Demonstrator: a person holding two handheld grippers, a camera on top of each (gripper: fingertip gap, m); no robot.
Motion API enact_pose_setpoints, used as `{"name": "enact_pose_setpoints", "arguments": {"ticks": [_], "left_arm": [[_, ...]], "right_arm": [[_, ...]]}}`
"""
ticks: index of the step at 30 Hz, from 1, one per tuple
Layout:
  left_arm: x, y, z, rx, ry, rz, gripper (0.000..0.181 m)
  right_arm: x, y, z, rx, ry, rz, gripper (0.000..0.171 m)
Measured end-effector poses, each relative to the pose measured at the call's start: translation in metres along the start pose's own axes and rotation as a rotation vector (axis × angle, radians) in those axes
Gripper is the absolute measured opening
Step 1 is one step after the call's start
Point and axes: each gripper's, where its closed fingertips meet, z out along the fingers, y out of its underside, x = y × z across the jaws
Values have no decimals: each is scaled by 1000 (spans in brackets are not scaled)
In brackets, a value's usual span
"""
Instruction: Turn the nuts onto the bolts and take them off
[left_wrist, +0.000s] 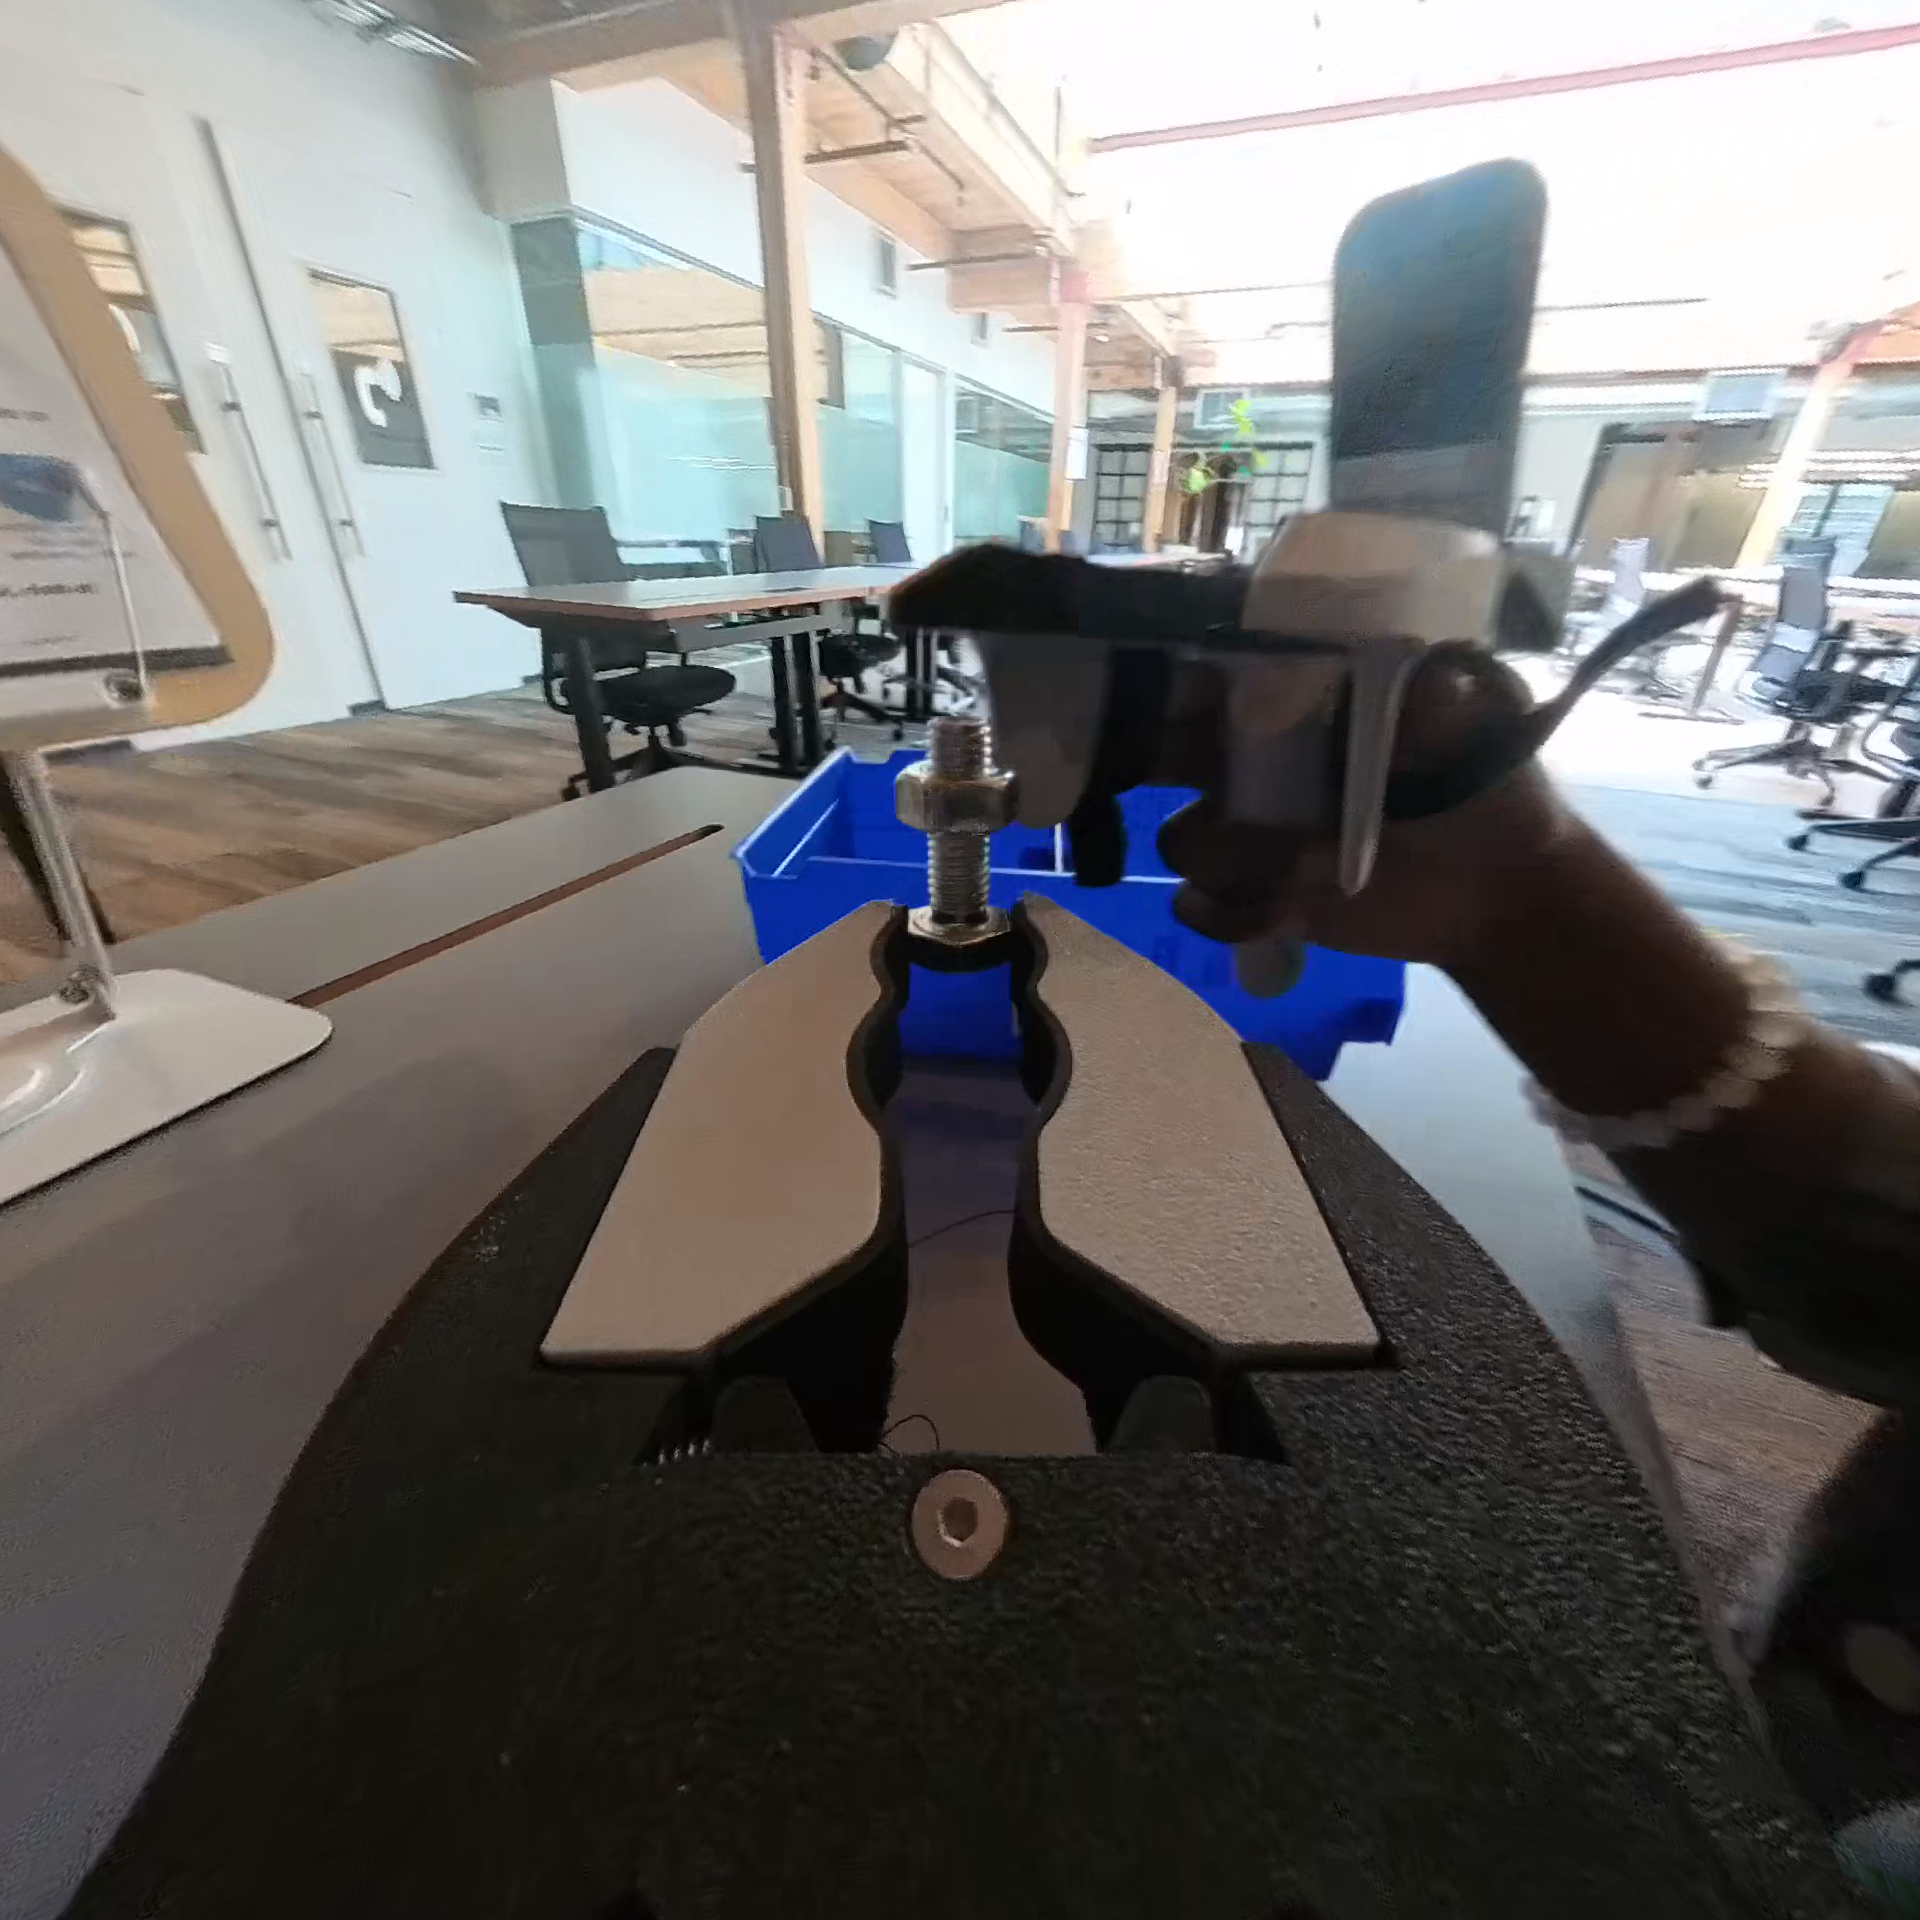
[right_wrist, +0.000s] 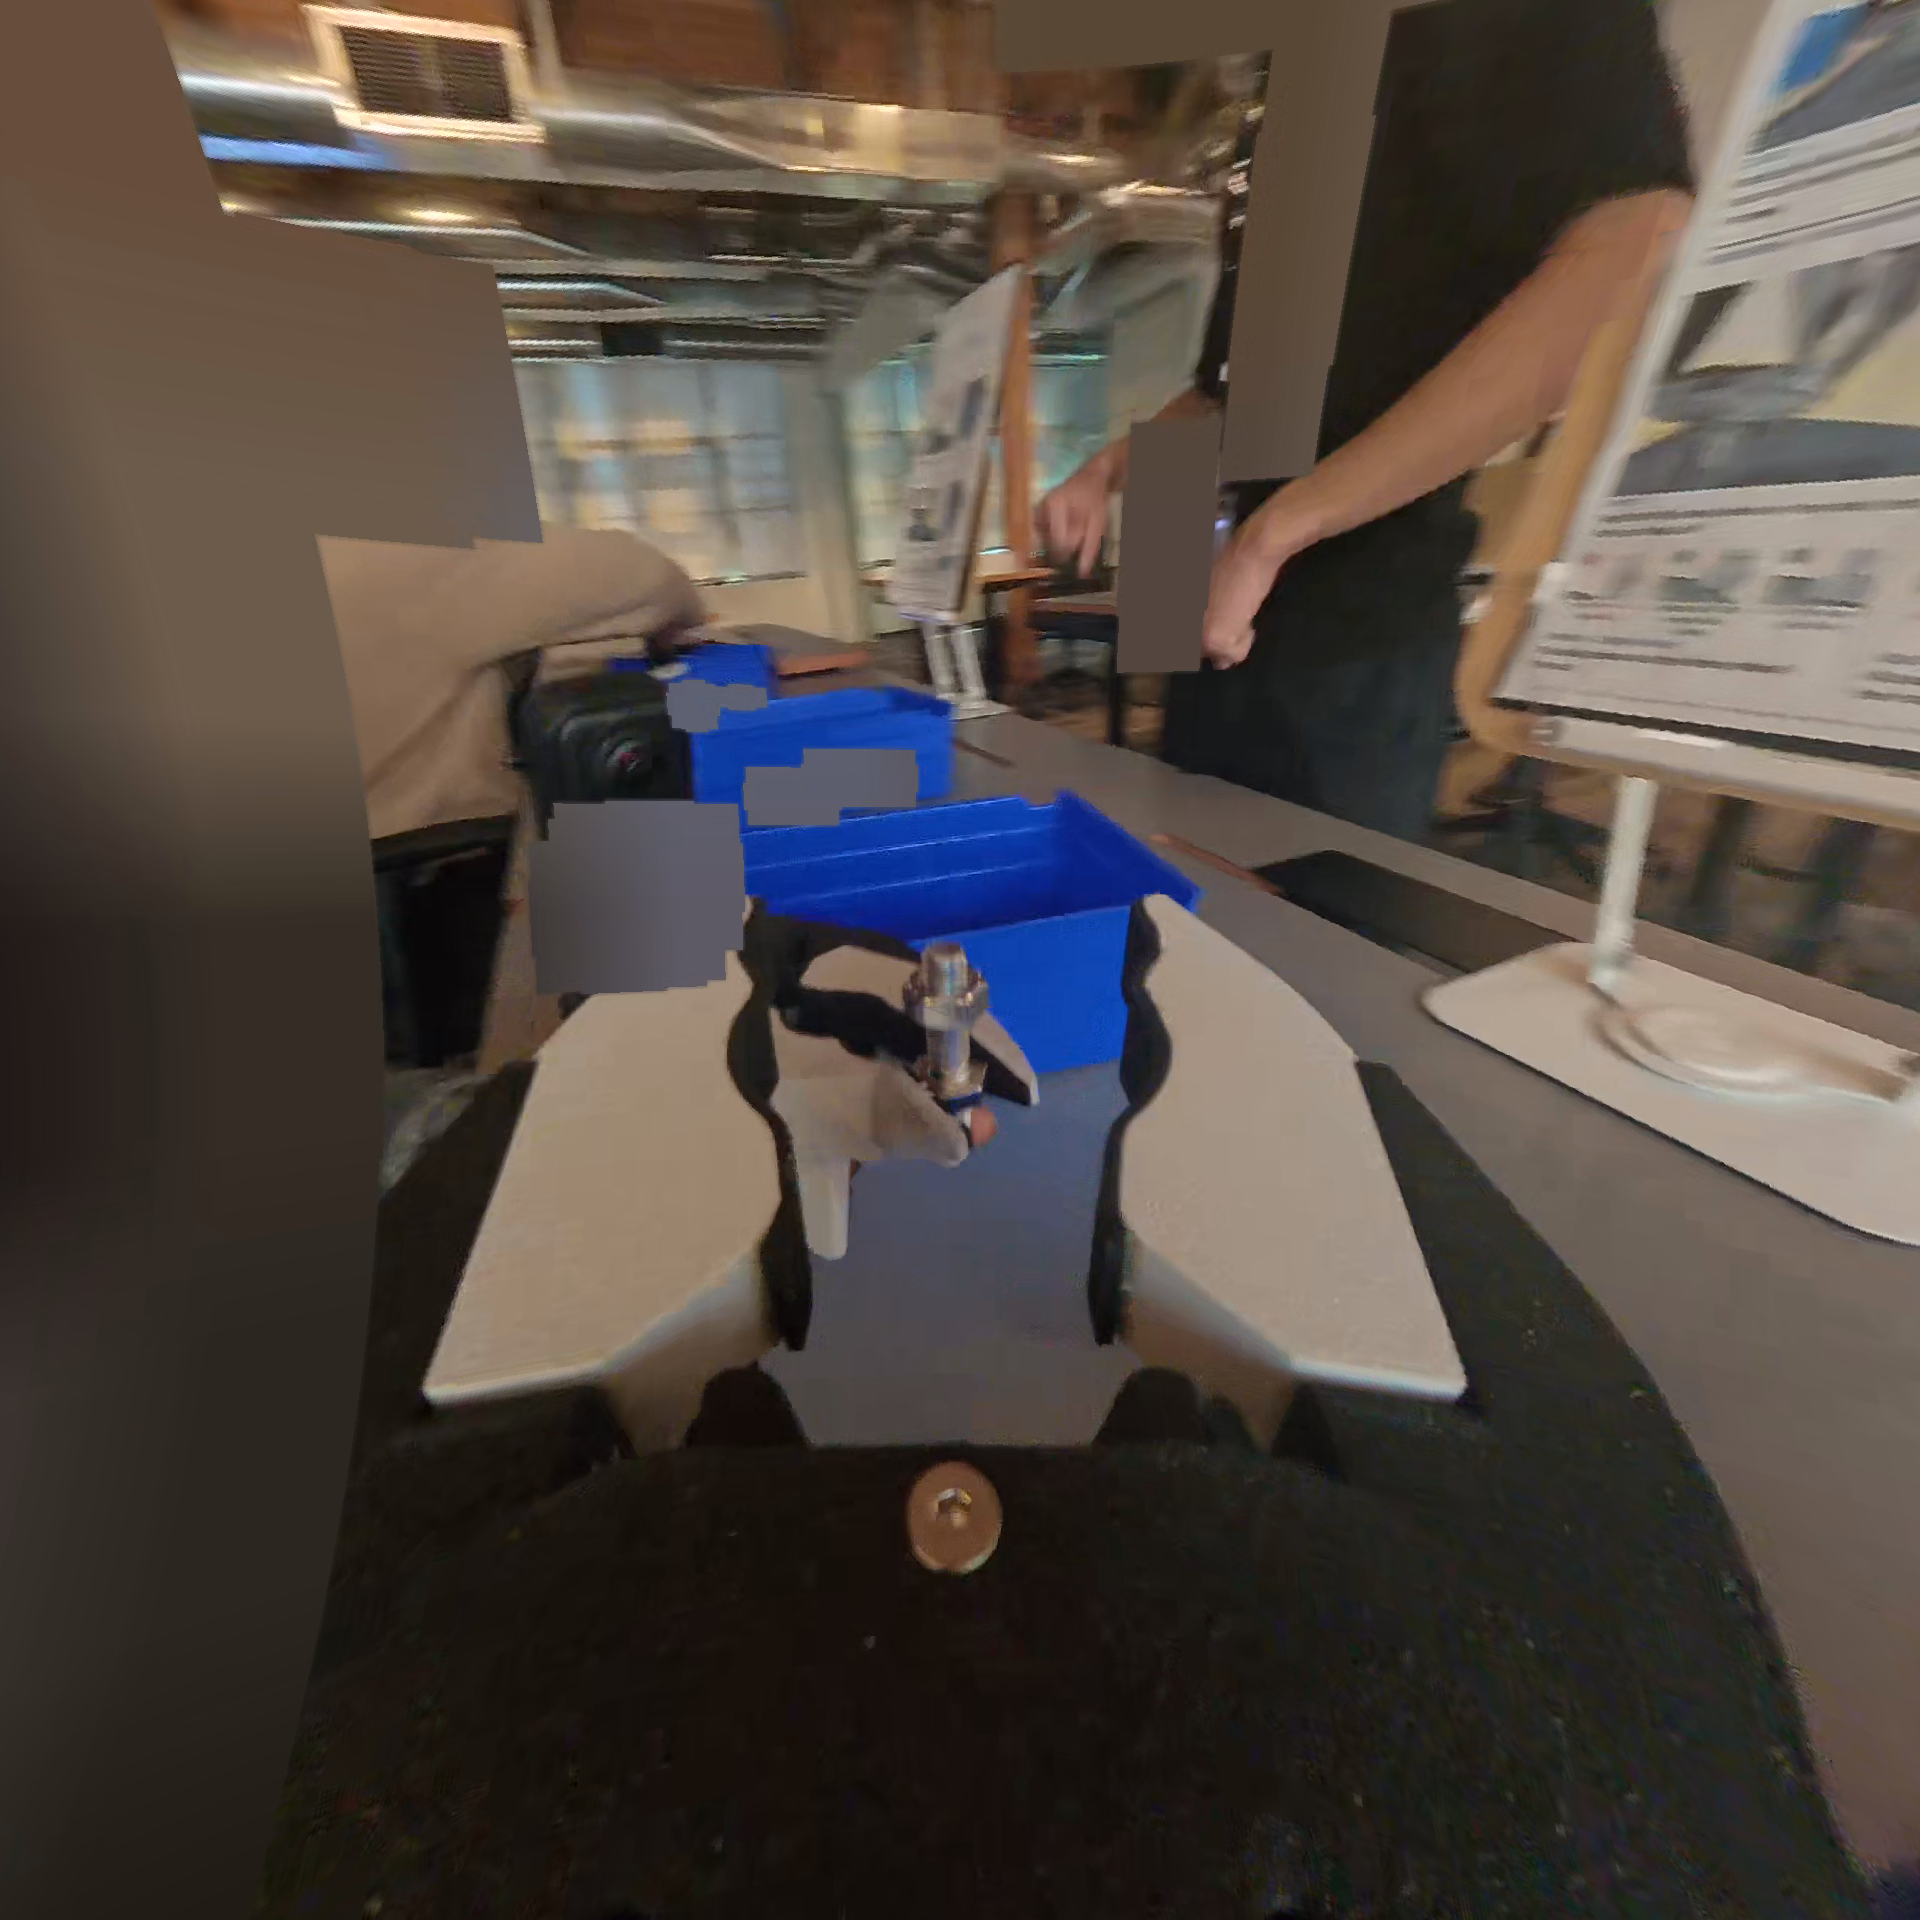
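Observation:
A steel bolt (left_wrist: 951, 868) stands upright, threads up, with its head clamped between the tips of my left gripper (left_wrist: 954, 916). A hex nut (left_wrist: 954, 796) sits on the threads near the top. My right gripper (left_wrist: 1070, 810) comes in from the right with its jaws apart, and one grey finger (left_wrist: 1039, 748) is right beside the nut. In the right wrist view my right gripper (right_wrist: 945, 997) is open wide. The bolt (right_wrist: 948, 1049) with its nut (right_wrist: 943, 995) shows between its fingertips, held by the left gripper (right_wrist: 961, 1096).
A blue bin (left_wrist: 821, 883) stands just behind the bolt on the dark table (left_wrist: 312, 1195); it also shows in the right wrist view (right_wrist: 1039, 966). More blue bins (right_wrist: 831, 727) lie beyond it. A white sign stand (left_wrist: 156, 1039) is to the left. People (right_wrist: 1382, 582) stand past the table. One gripper's finger ends stand about 5 cm off the other's.

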Motion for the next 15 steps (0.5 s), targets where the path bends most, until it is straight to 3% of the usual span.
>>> {"name": "enact_pose_setpoints", "arguments": {"ticks": [5,9,15], "left_arm": [[-6,37,3,-7,-4,49,18],[-13,53,-4,4,61,-62,18],[-17,53,-15,7,130,-94,18]], "right_arm": [[7,36,4,-43,211,-117,61],[6,65,13,-85,184,-142,55],[5,77,17,-84,89,-97,44]]}}
